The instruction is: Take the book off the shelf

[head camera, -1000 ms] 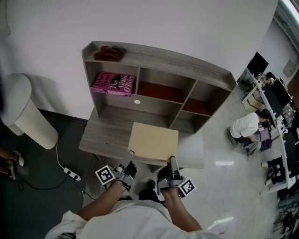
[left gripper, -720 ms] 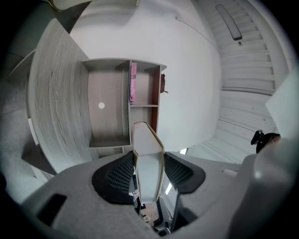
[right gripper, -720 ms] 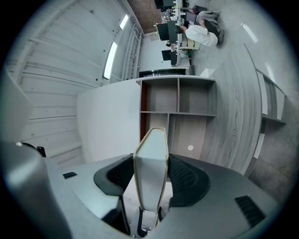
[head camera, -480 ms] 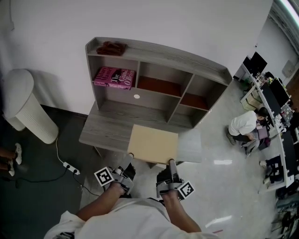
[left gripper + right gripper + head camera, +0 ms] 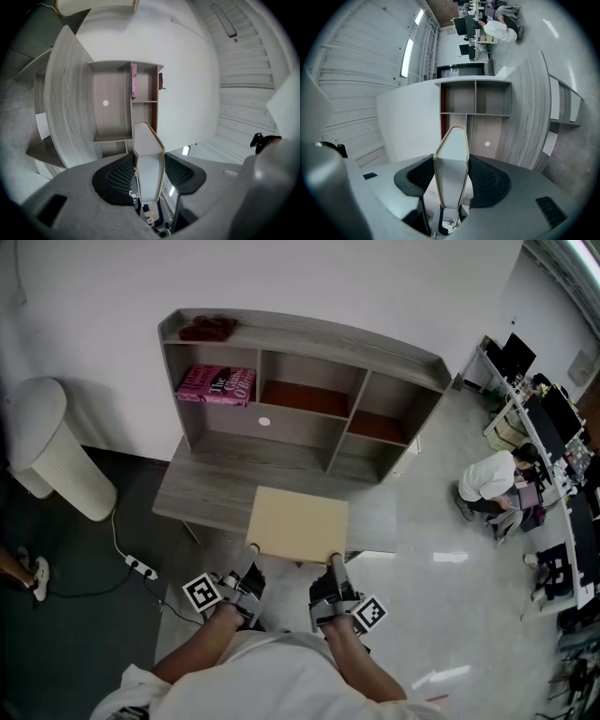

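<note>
— Where do we have the tan book (image 5: 298,526)?
— At twelve o'clock from both grippers. The left gripper (image 5: 250,551) and right gripper (image 5: 334,561) each clamp its near edge.
— Its look?
— Flat, matte, rectangular, with pale pages between the covers. We can't see its underside over the grey wood-grain desk (image 5: 197,502).

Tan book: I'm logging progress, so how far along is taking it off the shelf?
Done: the tan book is clear of the shelf, over the front edge of the desk. In hand: left gripper and right gripper clamp its near edge. Left: probably setting it down. A pink book sits in the shelf's top-left compartment.
</note>
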Demonstrator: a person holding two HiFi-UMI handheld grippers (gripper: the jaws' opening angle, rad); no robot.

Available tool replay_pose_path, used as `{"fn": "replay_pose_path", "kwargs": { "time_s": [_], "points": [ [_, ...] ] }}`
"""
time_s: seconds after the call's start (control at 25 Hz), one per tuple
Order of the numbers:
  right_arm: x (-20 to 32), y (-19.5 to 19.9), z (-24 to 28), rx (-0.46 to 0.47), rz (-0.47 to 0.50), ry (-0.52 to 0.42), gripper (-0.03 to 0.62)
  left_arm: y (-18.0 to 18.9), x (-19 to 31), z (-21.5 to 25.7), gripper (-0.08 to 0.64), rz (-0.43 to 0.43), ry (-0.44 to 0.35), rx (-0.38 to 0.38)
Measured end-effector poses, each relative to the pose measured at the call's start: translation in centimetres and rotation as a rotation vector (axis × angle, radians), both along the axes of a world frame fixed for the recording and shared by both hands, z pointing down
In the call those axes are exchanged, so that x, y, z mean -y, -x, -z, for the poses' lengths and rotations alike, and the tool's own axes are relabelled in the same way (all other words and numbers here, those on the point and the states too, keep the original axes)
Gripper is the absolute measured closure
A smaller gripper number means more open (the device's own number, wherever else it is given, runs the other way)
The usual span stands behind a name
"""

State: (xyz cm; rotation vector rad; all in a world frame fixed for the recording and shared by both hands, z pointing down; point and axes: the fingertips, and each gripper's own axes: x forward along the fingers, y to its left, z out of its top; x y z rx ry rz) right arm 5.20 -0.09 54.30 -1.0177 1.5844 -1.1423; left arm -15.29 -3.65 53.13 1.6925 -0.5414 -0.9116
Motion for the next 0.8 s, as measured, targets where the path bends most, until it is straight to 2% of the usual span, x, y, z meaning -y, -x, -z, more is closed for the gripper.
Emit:
{"fn": "replay_pose_path", "kwargs": {
  "time_s": [0.56,0.8],
  "points": [
    [-4.2,-2.9,-1.7,0.009,0.061,0.04,0.36,-2.9,-5.1,-1.5,0.356,0.049,0.029,0.007],
    [-5.8,-2.8,-2.1,0.009,0.063,0.042,0.36,-2.7,-7.1,-1.9,0.356,0.054,0.042,0.018]
  ]
}}
